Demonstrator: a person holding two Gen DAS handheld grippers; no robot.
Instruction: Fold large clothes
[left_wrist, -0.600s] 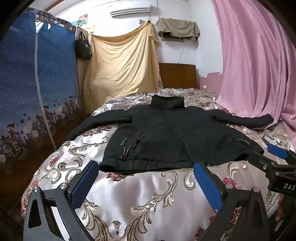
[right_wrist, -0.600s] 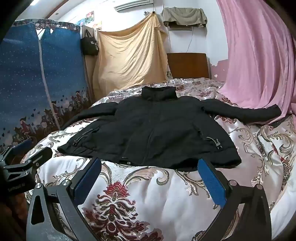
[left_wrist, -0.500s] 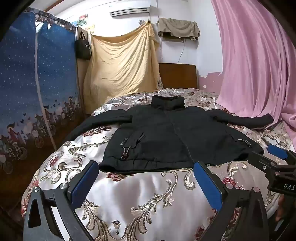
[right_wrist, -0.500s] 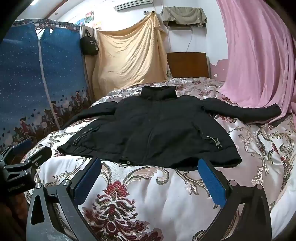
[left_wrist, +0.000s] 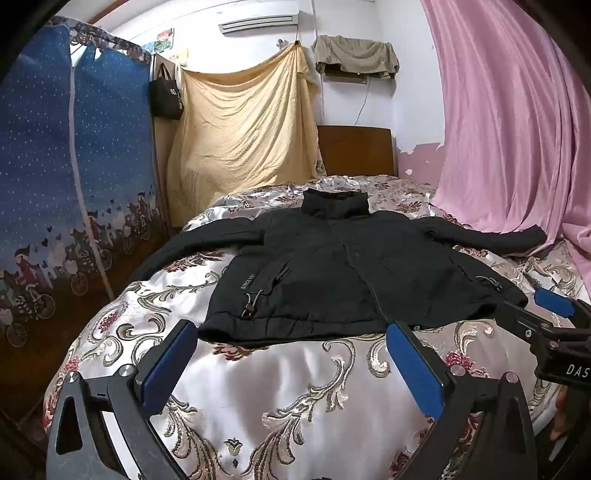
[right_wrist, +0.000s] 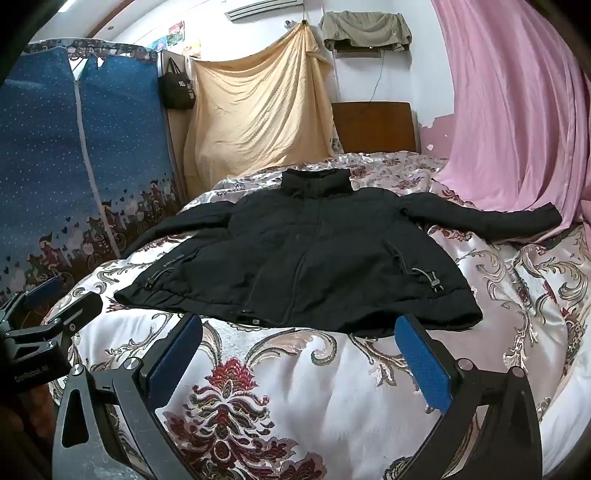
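A black zip jacket lies flat on the bed, front up, collar toward the headboard and both sleeves spread out to the sides. My left gripper hovers open just short of the hem, nothing between its blue pads. Likewise open and empty, my right gripper hangs in front of the hem's right half. Each gripper shows at the edge of the other's view: the right gripper and the left gripper.
The bed carries a shiny floral cover. A blue fabric wardrobe stands along the left side, a pink curtain hangs on the right, and a yellow sheet and wooden headboard are behind.
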